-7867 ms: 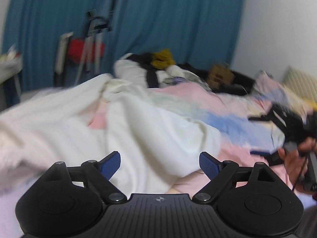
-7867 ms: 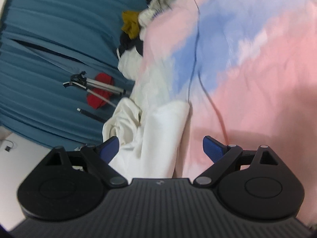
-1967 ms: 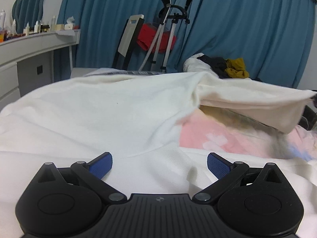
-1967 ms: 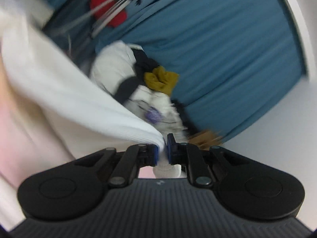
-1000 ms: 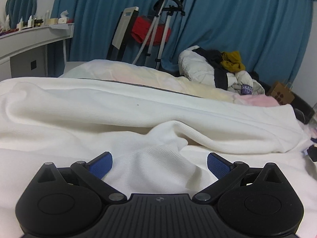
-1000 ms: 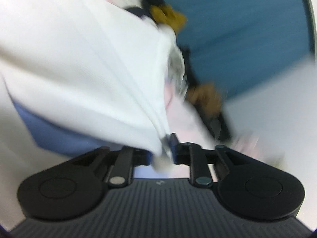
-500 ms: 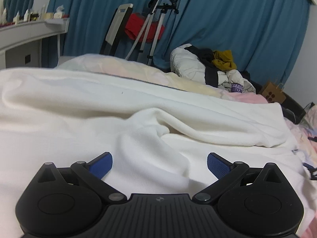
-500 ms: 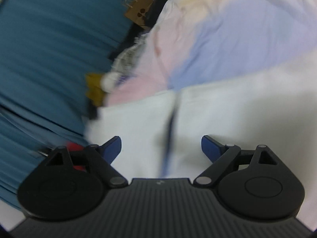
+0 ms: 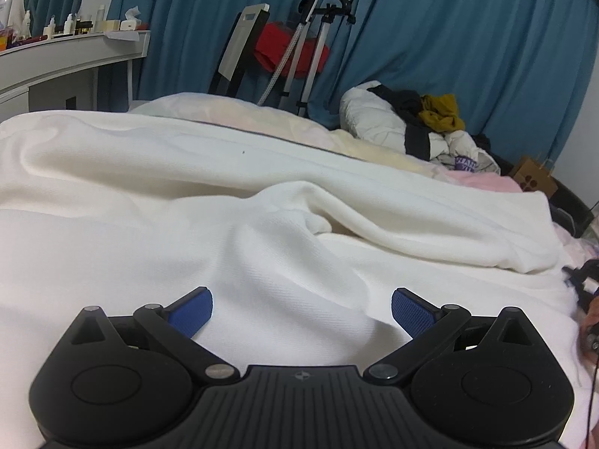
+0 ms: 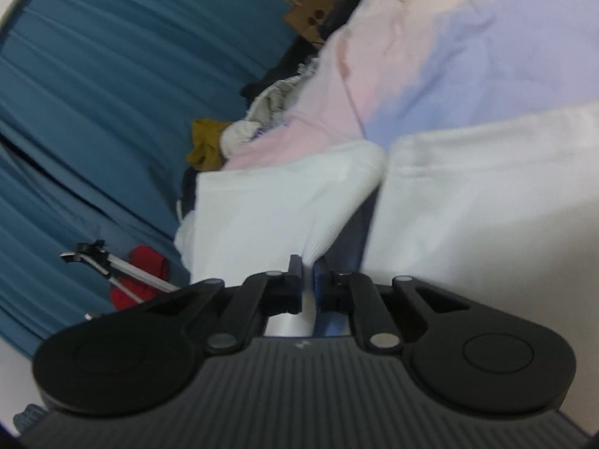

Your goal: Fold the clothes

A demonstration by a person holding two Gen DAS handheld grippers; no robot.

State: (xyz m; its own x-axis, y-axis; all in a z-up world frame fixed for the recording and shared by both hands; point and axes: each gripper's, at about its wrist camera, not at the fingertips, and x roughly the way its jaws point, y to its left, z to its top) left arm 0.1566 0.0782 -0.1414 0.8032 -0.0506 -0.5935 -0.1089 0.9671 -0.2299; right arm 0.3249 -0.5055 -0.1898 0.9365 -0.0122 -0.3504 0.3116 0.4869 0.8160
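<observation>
White garment (image 10: 284,202) edge sits pinched inside the right tool (image 10: 307,280).

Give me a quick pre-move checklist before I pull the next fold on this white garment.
1. Right gripper shut on the white garment: ok.
2. Left gripper open, pads apart over the cloth: ok.
3. Garment flat: not ok, ridge bunched mid-cloth.
4. Depth of the right grip: cannot tell, blurred.
5. Clothes pile apart from the garment: ok.
</observation>
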